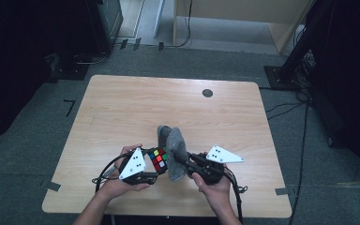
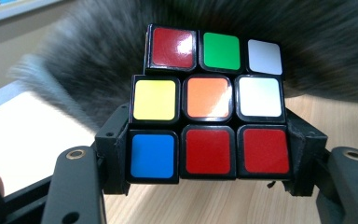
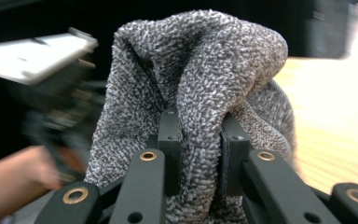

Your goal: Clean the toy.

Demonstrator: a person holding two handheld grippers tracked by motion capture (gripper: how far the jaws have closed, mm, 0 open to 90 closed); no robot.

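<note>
A scrambled, black-framed plastic puzzle cube (image 2: pixel 208 103) sits upright, level. A grey, fuzzy cloth (image 3: pixel 200 70), bunched, touches its 3 o'clock side.

Each black gripper (image 1: pixel 166 165) bears brass-ringed screw holes, a white dotted triangular plate, black cable.

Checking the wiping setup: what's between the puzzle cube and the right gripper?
The grey cloth, pinched in the right gripper, hangs against the cube held by the left gripper, seen in the high view.
</note>
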